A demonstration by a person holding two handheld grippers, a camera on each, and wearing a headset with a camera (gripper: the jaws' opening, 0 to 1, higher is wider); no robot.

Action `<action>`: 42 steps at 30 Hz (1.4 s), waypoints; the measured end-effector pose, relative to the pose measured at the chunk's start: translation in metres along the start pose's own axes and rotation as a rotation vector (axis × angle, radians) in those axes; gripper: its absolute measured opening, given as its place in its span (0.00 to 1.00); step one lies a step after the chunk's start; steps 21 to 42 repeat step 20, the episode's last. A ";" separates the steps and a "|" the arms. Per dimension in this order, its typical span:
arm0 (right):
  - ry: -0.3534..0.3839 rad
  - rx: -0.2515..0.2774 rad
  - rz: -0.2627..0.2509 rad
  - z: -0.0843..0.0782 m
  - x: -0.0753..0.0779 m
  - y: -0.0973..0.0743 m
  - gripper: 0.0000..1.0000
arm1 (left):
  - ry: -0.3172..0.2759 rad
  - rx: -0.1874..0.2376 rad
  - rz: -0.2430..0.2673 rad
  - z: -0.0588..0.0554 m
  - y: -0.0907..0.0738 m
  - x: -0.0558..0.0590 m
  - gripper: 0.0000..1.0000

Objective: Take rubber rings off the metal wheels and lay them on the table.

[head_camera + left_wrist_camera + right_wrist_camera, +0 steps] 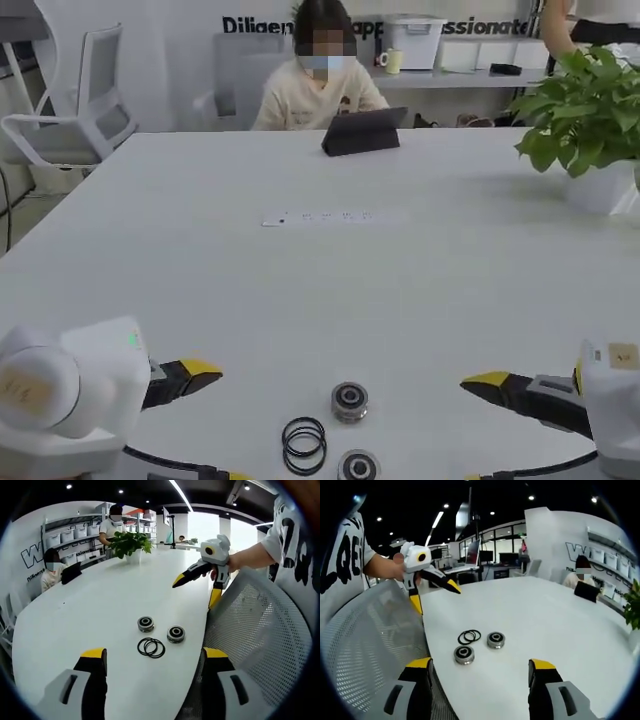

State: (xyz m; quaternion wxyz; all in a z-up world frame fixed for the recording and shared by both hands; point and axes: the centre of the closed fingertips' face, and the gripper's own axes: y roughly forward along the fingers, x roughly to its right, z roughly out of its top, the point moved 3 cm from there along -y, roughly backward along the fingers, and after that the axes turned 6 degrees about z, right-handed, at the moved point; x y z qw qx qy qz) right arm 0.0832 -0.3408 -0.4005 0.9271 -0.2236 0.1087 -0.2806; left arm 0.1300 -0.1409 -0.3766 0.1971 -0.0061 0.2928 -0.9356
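Note:
Two small metal wheels with dark rims lie flat near the front edge of the white table. Just to their left lie loose black rubber rings, overlapping one another. My left gripper hovers left of them, open and holding nothing. My right gripper hovers to their right, also open and holding nothing. In the left gripper view the rings and wheels lie just ahead of its own jaws. In the right gripper view the wheels and rings lie ahead of its jaws.
A potted plant stands at the table's far right. A dark tablet stands at the far side in front of a seated person. A white strip lies mid-table. A mesh chair back is close to the front edge.

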 end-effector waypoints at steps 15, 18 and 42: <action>-0.017 -0.017 -0.002 -0.003 -0.003 -0.003 0.78 | 0.007 -0.013 0.008 -0.006 -0.003 0.000 0.75; -0.021 -0.018 -0.002 -0.003 -0.003 -0.003 0.78 | 0.010 -0.013 0.011 -0.006 -0.005 0.000 0.75; -0.024 -0.019 -0.001 -0.003 -0.004 -0.003 0.78 | 0.009 -0.014 0.011 -0.006 -0.006 0.000 0.75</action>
